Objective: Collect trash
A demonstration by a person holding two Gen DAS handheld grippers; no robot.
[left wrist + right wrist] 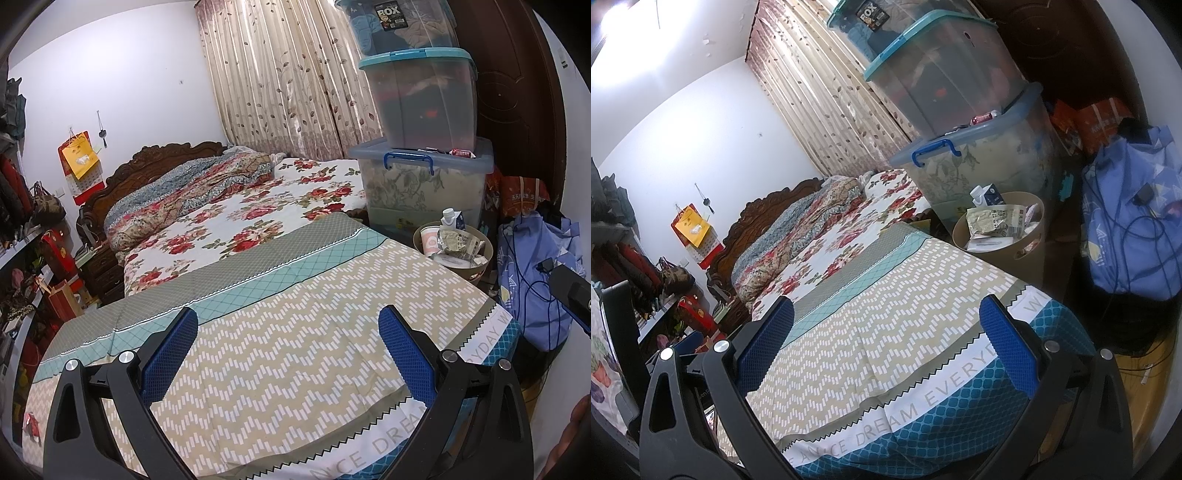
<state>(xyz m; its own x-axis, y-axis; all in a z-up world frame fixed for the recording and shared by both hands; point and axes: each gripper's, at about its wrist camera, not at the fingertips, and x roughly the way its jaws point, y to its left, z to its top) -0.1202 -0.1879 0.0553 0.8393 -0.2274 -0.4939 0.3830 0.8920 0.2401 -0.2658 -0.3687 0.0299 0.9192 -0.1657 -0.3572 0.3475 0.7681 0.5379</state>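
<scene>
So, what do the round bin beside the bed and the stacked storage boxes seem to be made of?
Round bin: probably smooth matte beige plastic; thin even wall with a cut-out handle hole, though pressed fibre is possible. Stacked storage boxes: translucent glossy plastic; the contents show dimly through the walls, and the lids and clip handles are coloured plastic.

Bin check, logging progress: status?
Left gripper open, empty. Right gripper open, empty. Bin beside bed, full of trash. Nothing in the way.
</scene>
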